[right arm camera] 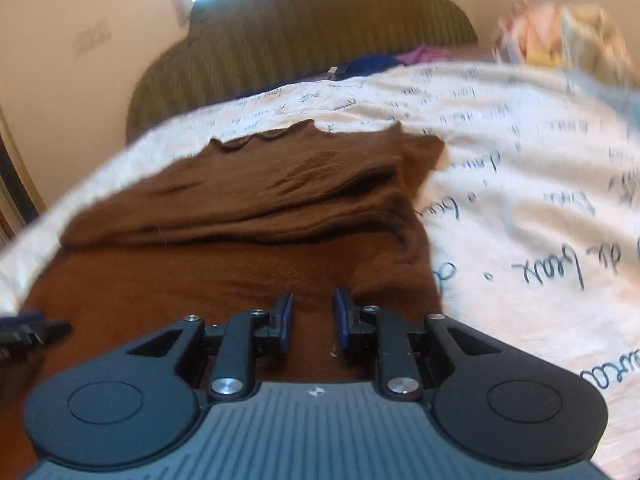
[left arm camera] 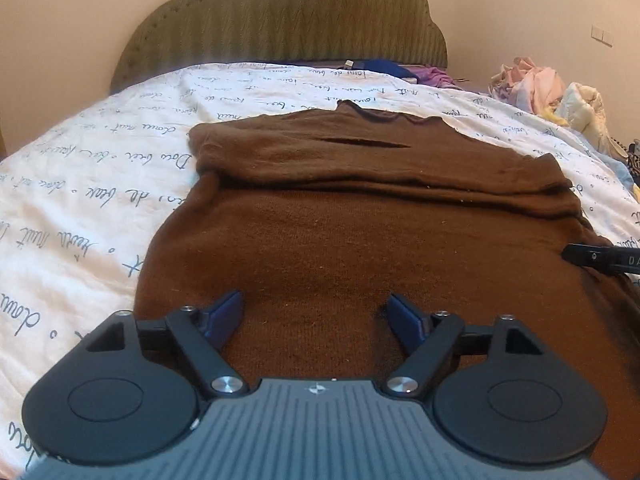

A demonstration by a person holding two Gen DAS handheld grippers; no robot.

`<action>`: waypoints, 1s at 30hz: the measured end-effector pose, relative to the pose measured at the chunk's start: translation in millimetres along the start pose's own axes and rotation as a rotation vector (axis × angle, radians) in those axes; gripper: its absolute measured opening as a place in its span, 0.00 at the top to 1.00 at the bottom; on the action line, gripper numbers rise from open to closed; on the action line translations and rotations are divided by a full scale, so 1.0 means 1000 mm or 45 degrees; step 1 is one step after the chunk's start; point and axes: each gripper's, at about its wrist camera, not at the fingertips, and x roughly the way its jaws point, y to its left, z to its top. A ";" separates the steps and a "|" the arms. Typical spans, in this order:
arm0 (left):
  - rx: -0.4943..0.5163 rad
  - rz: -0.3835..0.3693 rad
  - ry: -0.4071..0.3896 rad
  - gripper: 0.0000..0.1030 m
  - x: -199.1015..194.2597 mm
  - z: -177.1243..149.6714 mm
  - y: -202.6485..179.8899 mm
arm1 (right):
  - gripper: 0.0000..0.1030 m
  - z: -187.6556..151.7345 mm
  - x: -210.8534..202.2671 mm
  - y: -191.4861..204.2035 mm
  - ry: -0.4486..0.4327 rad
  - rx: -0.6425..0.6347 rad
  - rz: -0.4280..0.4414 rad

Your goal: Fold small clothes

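A brown knit garment (left arm camera: 360, 208) lies flat on the bed, its sleeves folded across the upper part. It also shows in the right wrist view (right arm camera: 224, 240). My left gripper (left arm camera: 316, 312) is wide open just above the garment's near part, nearer its left edge, holding nothing. My right gripper (right arm camera: 313, 312) is over the garment near its right edge, jaws narrowly apart with nothing between them. The right gripper's tip (left arm camera: 600, 258) shows at the right edge of the left wrist view. The left gripper's tip (right arm camera: 32, 330) shows at the left edge of the right wrist view.
The bed has a white cover with blue script (left arm camera: 100, 184) and a green padded headboard (left arm camera: 288, 20). Blue and purple clothes (left arm camera: 400, 70) lie at the head. A heap of pale clothes (left arm camera: 552, 88) sits at the far right.
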 end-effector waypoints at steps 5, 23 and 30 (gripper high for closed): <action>0.028 0.006 0.009 0.17 0.000 -0.001 -0.008 | 0.76 0.004 -0.013 0.034 -0.001 -0.113 -0.223; 0.048 0.015 0.017 0.11 0.004 -0.001 -0.012 | 0.27 -0.031 -0.038 0.067 0.016 -0.190 -0.105; 0.116 0.039 0.045 0.08 -0.008 -0.005 0.000 | 0.26 -0.042 -0.044 0.038 0.063 -0.250 -0.174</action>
